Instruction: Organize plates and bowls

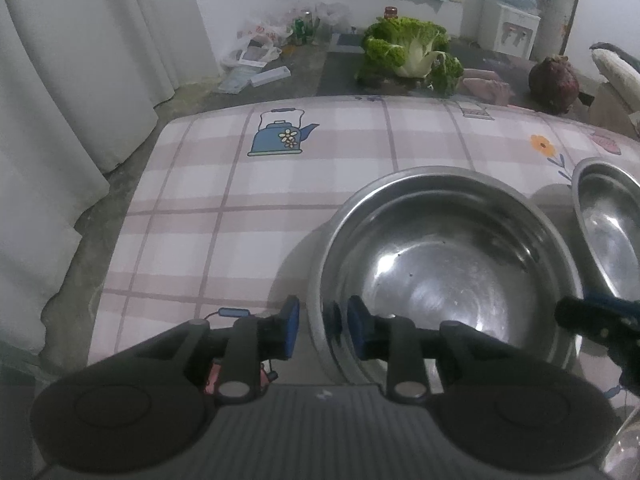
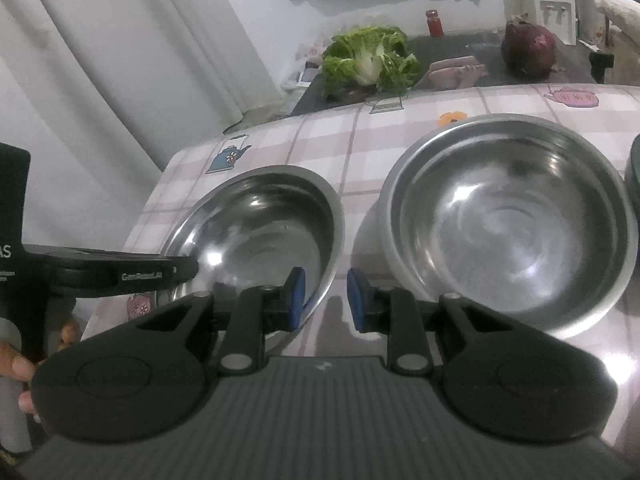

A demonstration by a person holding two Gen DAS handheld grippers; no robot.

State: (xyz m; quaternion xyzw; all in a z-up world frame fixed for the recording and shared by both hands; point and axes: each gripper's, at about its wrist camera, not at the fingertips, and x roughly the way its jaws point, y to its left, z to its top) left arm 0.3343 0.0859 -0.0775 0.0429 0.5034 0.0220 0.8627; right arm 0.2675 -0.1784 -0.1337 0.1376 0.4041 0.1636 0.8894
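Note:
Two steel bowls sit on the checked tablecloth. The left bowl (image 1: 448, 264) (image 2: 256, 232) lies between both grippers. My left gripper (image 1: 323, 330) is open, its jaws straddling the bowl's near left rim, one pad outside and one inside. My right gripper (image 2: 326, 298) is open, its left pad at that bowl's right rim, its right pad over the cloth between the bowls. The second steel bowl (image 2: 508, 220) (image 1: 612, 232) stands to the right, apart from both grippers. The right gripper's finger (image 1: 592, 316) shows at the right in the left wrist view.
The tablecloth (image 1: 240, 208) ends at the left and far edges. Beyond it lie a green cabbage (image 1: 408, 52), a red onion (image 2: 528, 50), a red-capped jar (image 2: 434, 22) and bags on the floor. White curtains (image 1: 60, 80) hang left. A dark dish edge (image 2: 634, 176) shows far right.

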